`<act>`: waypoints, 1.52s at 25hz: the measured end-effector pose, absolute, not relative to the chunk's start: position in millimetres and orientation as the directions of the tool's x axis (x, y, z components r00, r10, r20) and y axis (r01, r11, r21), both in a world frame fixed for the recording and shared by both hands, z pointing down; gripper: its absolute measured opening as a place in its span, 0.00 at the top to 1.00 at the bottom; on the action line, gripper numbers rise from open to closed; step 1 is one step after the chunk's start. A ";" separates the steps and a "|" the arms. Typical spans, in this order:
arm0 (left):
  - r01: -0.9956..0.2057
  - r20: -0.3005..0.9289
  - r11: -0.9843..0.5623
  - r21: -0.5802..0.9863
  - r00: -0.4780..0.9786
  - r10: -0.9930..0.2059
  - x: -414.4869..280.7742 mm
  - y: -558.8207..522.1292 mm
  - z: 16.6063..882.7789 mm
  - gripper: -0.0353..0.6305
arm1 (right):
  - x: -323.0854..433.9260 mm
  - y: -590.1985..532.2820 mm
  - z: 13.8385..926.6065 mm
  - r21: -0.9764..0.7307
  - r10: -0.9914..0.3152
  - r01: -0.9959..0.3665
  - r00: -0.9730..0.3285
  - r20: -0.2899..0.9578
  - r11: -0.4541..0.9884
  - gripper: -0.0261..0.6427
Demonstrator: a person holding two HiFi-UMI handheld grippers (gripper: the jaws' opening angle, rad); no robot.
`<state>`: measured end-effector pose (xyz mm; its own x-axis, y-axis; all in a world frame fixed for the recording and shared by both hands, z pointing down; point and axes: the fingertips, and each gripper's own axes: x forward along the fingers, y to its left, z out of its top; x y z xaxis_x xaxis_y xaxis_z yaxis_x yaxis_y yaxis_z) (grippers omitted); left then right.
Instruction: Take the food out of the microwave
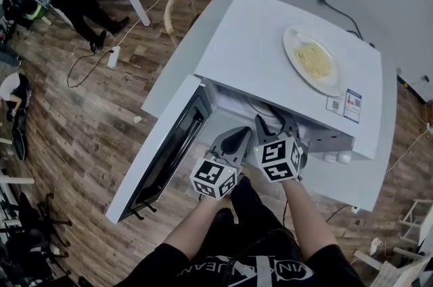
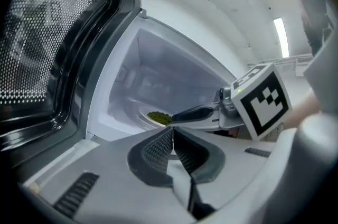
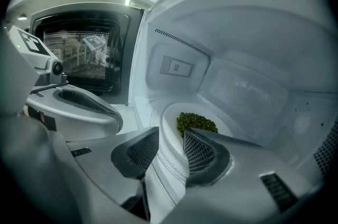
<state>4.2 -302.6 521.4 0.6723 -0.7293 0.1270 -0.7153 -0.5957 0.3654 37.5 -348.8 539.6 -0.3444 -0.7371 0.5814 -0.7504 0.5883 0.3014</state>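
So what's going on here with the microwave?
A person is working with two handheld grippers at a white microwave whose door stands open. The right gripper is inside, jaws open on either side of the rim of a white round plate of green food, not gripping yet. The left gripper is shut and empty at the doorway. Another white plate of pale noodles sits on top of the microwave.

The microwave (image 1: 250, 42) is smooth white painted metal with a glossy cavity; its door (image 1: 172, 143) carries dark perforated metal mesh. Inside sits a glossy white plate (image 3: 170, 128). The left tool (image 2: 172, 136) and right tool (image 3: 166, 151) are matt grey plastic with ribbed pads (image 3: 138, 153). Below the microwave, the floor (image 1: 88, 109) is wood-grain plank.
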 end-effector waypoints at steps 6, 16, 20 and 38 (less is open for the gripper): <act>-0.716 0.129 -0.589 0.373 0.669 -0.732 2.0 -303.6 522.1 0.93 | 32.9 -357.1 542.3 0.317 -0.731 -0.727 -0.359 0.580 0.609 0.78; -0.690 0.147 -0.534 0.488 0.669 -0.729 -2.1 -311.1 524.2 0.93 | 28.6 -338.2 538.8 0.309 -0.744 -0.724 -0.408 0.529 0.617 0.86; -0.635 0.124 -0.496 0.592 0.680 -0.722 -1.1 -315.2 523.5 0.93 | 28.3 -321.5 539.4 0.298 -0.743 -0.723 -0.426 0.517 0.623 0.86; -0.398 0.066 -0.318 0.860 0.707 -0.705 9.3 -307.4 535.3 0.74 | 27.0 -284.7 531.9 0.261 -0.733 -0.717 -0.489 0.473 0.647 0.86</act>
